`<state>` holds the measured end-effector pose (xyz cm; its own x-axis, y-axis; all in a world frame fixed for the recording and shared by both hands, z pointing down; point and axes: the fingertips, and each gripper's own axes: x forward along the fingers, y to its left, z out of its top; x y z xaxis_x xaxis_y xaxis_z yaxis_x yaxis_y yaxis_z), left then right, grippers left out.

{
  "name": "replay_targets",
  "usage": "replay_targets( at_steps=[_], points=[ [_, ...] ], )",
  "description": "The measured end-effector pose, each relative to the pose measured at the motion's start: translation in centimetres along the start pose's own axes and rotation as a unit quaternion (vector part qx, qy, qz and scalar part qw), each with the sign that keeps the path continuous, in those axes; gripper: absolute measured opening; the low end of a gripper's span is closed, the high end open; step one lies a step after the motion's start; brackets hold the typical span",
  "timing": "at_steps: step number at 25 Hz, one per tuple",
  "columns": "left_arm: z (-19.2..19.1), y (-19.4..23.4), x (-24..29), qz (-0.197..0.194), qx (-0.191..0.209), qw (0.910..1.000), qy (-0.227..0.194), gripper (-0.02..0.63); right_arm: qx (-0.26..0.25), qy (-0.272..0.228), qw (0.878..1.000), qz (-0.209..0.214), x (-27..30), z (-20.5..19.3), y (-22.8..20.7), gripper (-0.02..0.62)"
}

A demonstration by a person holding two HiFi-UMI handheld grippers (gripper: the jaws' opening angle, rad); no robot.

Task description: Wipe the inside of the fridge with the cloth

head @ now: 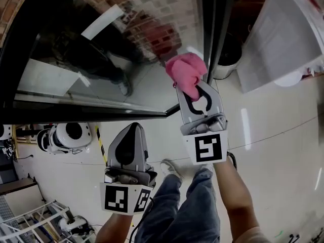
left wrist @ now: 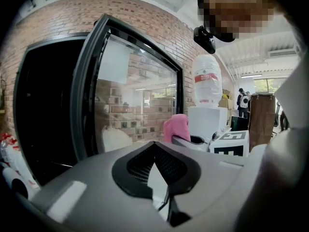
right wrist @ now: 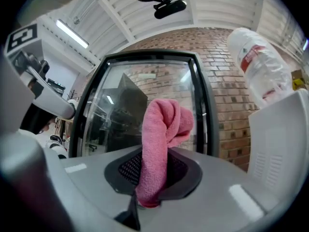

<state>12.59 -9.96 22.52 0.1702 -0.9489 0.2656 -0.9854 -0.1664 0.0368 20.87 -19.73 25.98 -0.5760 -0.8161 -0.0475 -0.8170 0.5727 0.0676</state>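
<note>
right gripper (head: 196,92) clamped on pink cloth (head: 185,74), cloth bunched past jaw tips, nr fridge door (head: 101,49)

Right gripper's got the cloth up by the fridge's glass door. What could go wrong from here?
1. The right gripper pinches the pink cloth near one end only. The loose bulk flops above the jaws and could pull free under wiping friction.
2. The cloth faces the glass door, so pushing ahead may strike the pane rather than reach the inside.
3. The left gripper is shut and empty, so the door might swing unchecked.
</note>
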Motion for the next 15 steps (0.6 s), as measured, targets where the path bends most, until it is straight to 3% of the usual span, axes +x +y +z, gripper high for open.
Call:
replay_targets(
  at_steps=[7, 12, 15],
  points=[
    [0.2, -2.3, 1.8, 0.011, 0.002, 0.9999, 0.009, 0.012, 0.005, -0.016, 1.000, -0.012, 0.4, 0.4, -5.2, 0.061],
    [-0.6, -2.5, 1.7, 0.010, 0.005, 0.9999, 0.012, 0.012, 0.033, -0.028, 0.999, -0.019, -0.3, 0.8, -4.8, 0.061],
    [-1.3, -1.6, 0.5, 0.009, 0.003, 0.9999, 0.014, 0.012, 0.036, -0.029, 0.999, -0.016, -2.4, 2.1, -1.8, 0.061]
  ],
)
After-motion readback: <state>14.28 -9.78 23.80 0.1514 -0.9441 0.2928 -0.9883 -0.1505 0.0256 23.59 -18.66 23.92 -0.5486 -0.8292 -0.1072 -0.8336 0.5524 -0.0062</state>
